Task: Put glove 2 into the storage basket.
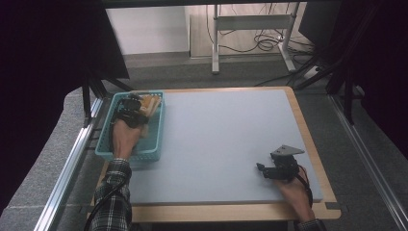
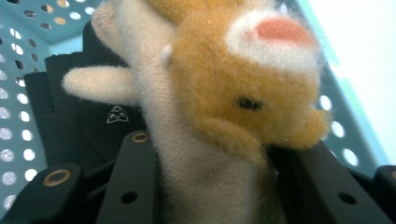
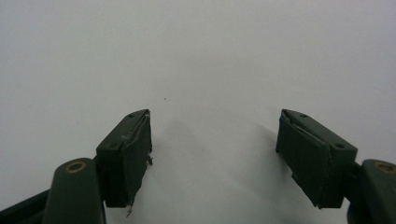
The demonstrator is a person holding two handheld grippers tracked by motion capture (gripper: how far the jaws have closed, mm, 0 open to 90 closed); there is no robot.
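One plush toy [image 2: 219, 93] sat pinched lengthwise in the left claw [image 1: 131, 109], inside the teal basket [image 1: 153, 153] at the surface's left edge; the right claw [image 1: 269, 172], jaws apart, idled well away.

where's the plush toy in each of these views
High view: the plush toy lies at the far end of the teal basket, under the left gripper.
Left gripper view: centre frame, between the jaws.
Right gripper view: not in it.
Shared landmark: the basket's perforated wall.
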